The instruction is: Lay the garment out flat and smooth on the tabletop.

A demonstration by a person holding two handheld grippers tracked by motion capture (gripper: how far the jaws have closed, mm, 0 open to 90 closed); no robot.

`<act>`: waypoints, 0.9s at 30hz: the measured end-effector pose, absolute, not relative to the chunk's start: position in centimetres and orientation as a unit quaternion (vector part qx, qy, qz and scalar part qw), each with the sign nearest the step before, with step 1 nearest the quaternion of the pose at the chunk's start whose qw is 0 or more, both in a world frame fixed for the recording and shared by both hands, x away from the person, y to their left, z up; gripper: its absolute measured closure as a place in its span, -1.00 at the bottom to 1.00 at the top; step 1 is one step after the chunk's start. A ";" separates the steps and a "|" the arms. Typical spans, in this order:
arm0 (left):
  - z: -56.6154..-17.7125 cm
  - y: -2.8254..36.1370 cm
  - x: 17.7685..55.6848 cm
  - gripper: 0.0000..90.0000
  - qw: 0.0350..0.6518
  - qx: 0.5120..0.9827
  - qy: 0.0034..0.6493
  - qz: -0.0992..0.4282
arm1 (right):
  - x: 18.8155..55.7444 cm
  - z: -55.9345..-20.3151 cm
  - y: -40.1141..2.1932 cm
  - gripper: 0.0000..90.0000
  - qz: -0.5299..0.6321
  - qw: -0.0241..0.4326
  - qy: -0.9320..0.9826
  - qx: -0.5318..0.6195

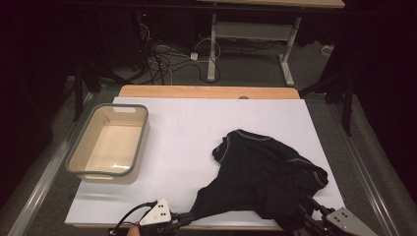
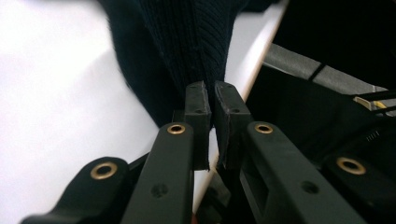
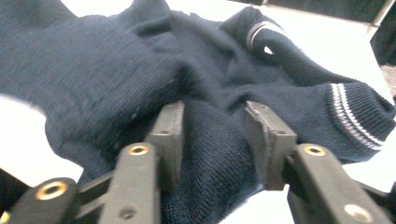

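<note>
- Table (image 1: 196,123) was covered by a white sheet, with a strip of bare wood showing along the far edge; the room around it was dark.
- Floor beyond the table carried a tangle of cables (image 1: 162,59) and the legs of a second desk (image 1: 246,34).
- Grey-rimmed beige plastic tub (image 1: 109,143), rectangular with rounded corners, sat on the left part of the sheet, nothing visible inside it.
- Dark navy knitted sweater (image 1: 265,172) lay crumpled on the right near part of the sheet, well apart from the tub; fine ribbed knit, with pale stripes at the cuffs and neckline.
- One stretch of the sweater ran out toward the near edge, drawn into a narrow point at the left gripper (image 1: 184,218).
- Left gripper, seen in its own view (image 2: 210,100), had its black jaws pressed almost together on a thin fold of ribbed fabric, right at the table's near edge.
- Right gripper (image 3: 217,126) had its jaws spread, a thick bunch of knit between them and touching the pads; whether it truly gripped the cloth could not be told.
- From the high view, the right gripper (image 1: 307,209) sat at the sweater's near right edge, its grey plate toward the bottom corner.
</note>
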State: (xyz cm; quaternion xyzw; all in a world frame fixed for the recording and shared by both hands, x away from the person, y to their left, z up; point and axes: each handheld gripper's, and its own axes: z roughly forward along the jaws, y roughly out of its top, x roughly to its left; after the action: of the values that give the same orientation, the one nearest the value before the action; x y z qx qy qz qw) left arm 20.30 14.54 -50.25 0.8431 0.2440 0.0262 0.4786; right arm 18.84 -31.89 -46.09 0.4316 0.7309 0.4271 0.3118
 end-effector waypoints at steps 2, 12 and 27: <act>-50.2 15.0 20.4 0.76 0.481 0.837 0.257 0.032 | 18.8 -46.0 -31.9 0.23 0.428 0.315 0.728 0.433; -48.5 12.8 28.8 -0.32 0.520 0.785 0.330 0.062 | 18.7 -45.9 -32.5 0.18 0.433 0.317 0.721 0.440; -49.5 2.9 35.4 0.69 0.406 0.864 0.296 0.034 | 19.3 -46.4 -32.7 0.18 0.429 0.310 0.723 0.444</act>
State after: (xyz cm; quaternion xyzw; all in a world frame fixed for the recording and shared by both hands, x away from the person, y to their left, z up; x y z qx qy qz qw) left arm 35.38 2.90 -49.53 0.8639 0.2959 0.0342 0.4062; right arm 19.29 -32.68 -46.44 0.4437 0.7234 0.4286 0.3100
